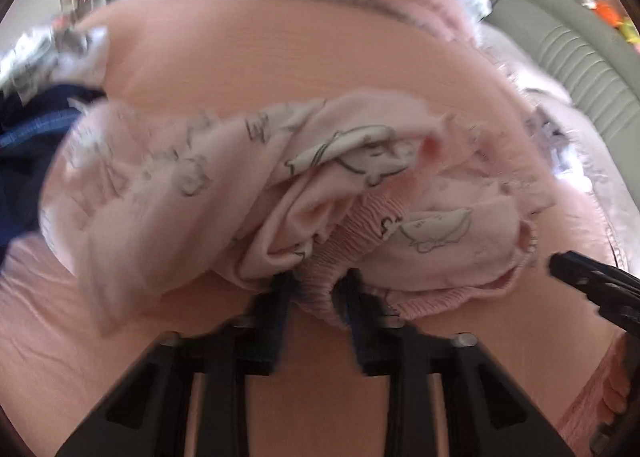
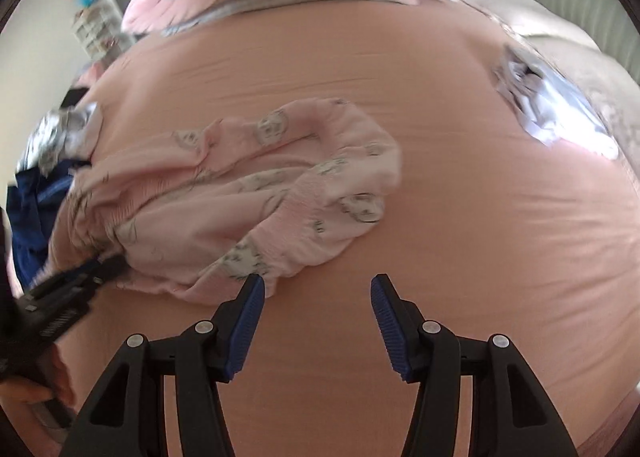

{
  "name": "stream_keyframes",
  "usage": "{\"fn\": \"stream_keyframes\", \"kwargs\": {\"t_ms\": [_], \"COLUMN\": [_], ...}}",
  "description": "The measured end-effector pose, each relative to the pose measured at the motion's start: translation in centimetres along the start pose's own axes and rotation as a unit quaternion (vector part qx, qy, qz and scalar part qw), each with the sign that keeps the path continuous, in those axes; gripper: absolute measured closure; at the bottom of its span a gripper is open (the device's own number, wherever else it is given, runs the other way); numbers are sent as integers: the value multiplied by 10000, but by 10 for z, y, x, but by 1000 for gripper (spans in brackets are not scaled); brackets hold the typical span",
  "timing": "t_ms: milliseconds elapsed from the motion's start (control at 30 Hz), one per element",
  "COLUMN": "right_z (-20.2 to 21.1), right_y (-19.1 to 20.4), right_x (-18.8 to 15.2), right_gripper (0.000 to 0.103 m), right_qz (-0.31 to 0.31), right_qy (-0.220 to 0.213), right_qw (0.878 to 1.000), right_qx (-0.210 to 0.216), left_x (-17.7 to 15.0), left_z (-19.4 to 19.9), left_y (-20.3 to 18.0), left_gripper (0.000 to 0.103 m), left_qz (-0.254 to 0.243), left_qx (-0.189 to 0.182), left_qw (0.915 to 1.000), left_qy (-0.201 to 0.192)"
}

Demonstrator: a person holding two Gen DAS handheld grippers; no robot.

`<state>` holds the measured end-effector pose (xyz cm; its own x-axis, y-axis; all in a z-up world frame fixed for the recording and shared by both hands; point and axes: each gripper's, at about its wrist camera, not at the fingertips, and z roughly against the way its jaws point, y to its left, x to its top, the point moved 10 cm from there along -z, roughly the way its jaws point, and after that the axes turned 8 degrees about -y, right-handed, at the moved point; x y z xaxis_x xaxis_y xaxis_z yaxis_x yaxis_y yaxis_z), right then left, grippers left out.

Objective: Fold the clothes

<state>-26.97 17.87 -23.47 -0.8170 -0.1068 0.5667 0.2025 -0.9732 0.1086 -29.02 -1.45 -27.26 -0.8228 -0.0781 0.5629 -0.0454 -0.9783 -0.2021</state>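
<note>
Seeing the left claw (image 1: pixel 318 283) pinching the ruched elastic waistband of the crumpled pale-pink cotton garment with grey animal print (image 1: pixel 280 185), fingers pressed onto the fabric. The garment (image 2: pixel 248 193) lies bunched on the pink bed sheet (image 2: pixel 440 217), left of centre in my right view. The right claw (image 2: pixel 318 289) is spread wide, holding nothing, just beside the garment's near edge. A dark blue piece of clothing (image 2: pixel 30 209) sits at the bed's left edge.

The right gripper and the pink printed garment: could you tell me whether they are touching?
Apart. In the right wrist view the right gripper is open over bare pink sheet, and the pink printed garment lies beyond and left of its left fingertip.
</note>
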Motion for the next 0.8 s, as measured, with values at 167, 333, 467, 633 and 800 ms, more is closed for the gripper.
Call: {"fn": "stream_keyframes", "kwargs": {"t_ms": [167, 333, 467, 633, 800], "right_z": [8, 12, -19, -34, -27], "right_y": [-7, -8, 18, 11, 20], "right_x": [3, 7, -2, -23, -38], "right_gripper": [47, 39, 38, 38, 80], "right_qz": [-182, -296, -31, 39, 457], "right_qy": [68, 138, 389, 540, 675], "right_qw": [9998, 9993, 9992, 9976, 9966], "right_qx": [107, 208, -10, -422, 90], "left_x": [-1, -34, -66, -75, -76], "left_z": [66, 121, 145, 149, 145], "left_y": [24, 42, 42, 40, 33], "left_gripper": [100, 100, 100, 100, 98], "left_qz": [476, 723, 775, 954, 642], "left_qx": [-42, -188, -193, -330, -337], "left_qw": [9976, 9962, 9961, 9944, 9971], "left_qy": [-506, -444, -364, -322, -232]}}
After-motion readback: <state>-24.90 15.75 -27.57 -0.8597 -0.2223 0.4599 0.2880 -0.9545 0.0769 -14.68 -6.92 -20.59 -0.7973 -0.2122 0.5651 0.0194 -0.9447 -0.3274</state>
